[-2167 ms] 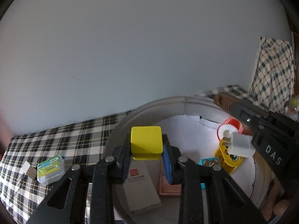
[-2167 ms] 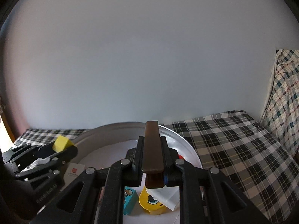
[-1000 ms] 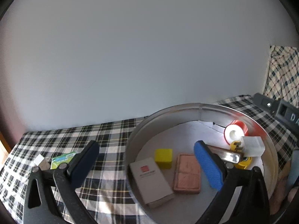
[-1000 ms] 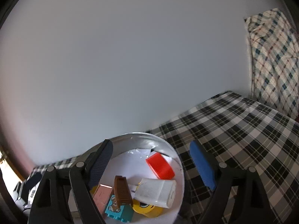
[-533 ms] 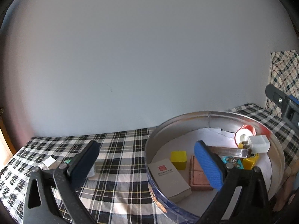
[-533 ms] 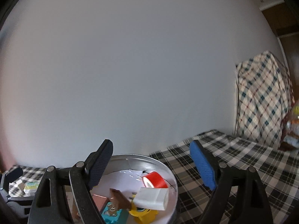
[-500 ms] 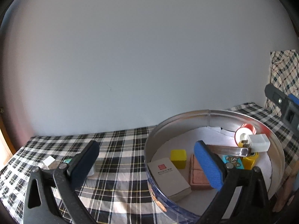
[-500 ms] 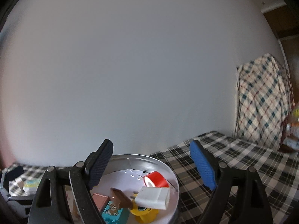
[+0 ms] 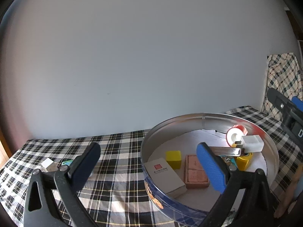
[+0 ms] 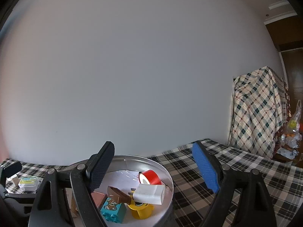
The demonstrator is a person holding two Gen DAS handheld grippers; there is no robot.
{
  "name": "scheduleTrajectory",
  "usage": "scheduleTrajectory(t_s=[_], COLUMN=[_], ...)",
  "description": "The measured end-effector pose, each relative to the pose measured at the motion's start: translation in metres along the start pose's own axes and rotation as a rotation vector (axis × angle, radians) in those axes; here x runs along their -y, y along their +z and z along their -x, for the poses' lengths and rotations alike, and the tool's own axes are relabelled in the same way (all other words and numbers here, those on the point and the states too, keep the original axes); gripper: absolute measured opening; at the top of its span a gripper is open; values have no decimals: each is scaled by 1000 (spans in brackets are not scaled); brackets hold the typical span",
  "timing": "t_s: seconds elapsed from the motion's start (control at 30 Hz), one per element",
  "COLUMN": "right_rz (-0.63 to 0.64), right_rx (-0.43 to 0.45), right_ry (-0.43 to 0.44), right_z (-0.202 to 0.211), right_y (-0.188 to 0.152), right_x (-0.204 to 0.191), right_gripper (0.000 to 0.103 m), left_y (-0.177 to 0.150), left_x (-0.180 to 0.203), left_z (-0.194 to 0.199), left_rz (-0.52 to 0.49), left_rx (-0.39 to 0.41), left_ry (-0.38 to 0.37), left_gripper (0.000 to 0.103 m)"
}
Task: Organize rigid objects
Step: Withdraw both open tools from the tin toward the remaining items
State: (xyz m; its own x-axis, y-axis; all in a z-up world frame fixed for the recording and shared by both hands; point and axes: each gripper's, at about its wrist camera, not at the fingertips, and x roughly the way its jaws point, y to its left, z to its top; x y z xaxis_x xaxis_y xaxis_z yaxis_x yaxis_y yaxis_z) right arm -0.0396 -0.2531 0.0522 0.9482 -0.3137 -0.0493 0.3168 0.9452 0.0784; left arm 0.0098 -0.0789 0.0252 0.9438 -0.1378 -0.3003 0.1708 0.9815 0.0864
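Most of my sorting looks done: the round tin (image 9: 208, 117) already holds the yellow block (image 9: 173, 159), the grey box (image 9: 164, 176), the pink slab (image 9: 195, 172), the red tape roll (image 10: 150, 176), the white charger (image 10: 149, 191), the brown comb (image 10: 118, 193) and the teal brick (image 10: 112, 211). I judge 2 pieces are left outside the tin, well to its left on the checked cloth (image 9: 117, 151): a small green-and-yellow case (image 10: 28, 183) and a white scrap (image 9: 47, 163). My left gripper (image 9: 147, 165) and right gripper (image 10: 153, 168) both stand released, nothing between the jaws. The cloth left of the tin is open; the tin's raised rim is the edge to clear.
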Motion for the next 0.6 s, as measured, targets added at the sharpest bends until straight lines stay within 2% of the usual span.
scheduleTrajectory(t_s=[0.3,0.6], right_rz=[2,16], right_rx=[27,67], right_ry=[-16,-32], right_z=[13,26], right_y=[0,1], right_x=[-2,-9], right_gripper=[86,86], left_y=[-3,-4], left_x=[-11,-14], left_z=[4,9], left_rz=[55,56], left_rx=[-13,-10], left_ry=[-14,-15], left_gripper=[103,103])
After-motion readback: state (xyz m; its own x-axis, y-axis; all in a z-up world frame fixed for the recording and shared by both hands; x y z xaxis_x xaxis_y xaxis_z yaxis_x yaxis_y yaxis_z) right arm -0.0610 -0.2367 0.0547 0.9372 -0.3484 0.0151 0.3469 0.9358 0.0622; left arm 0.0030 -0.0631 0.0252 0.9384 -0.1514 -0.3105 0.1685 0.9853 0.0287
